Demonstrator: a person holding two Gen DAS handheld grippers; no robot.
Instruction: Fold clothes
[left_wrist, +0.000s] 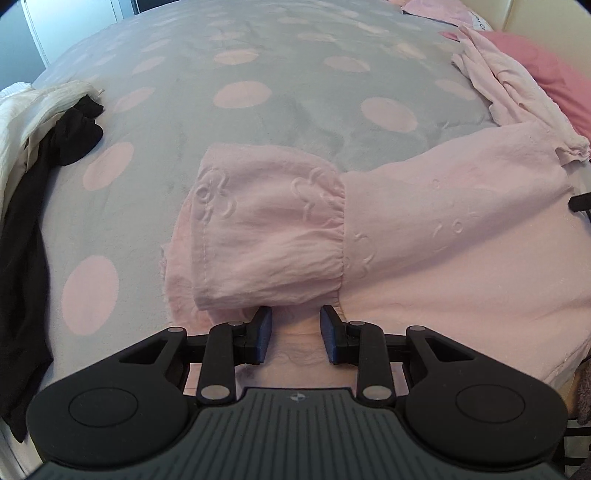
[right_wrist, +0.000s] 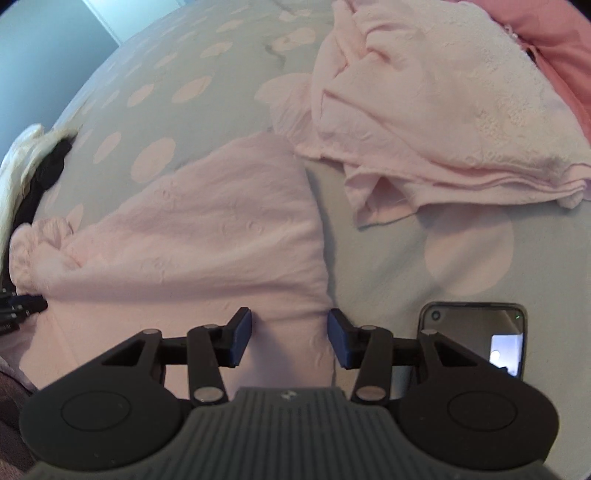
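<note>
The pink garment (left_wrist: 424, 236), spread along the bed's near edge, looks light, limp and crease-prone, best pinched at hem or seam; the left gripper (left_wrist: 296, 332) hangs narrow, the right gripper (right_wrist: 291, 338) half-spread, both empty over it.

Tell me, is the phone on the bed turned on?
On, it seems. The phone lies flat on the dotted blanket, and one corner of its dark screen shows a bright patch, though that could be a reflection.

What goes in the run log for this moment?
stage: mid-fold | pink garment: flat on bed | left gripper: open over sleeve hem | right gripper: open over garment edge | phone: beside right gripper
</note>
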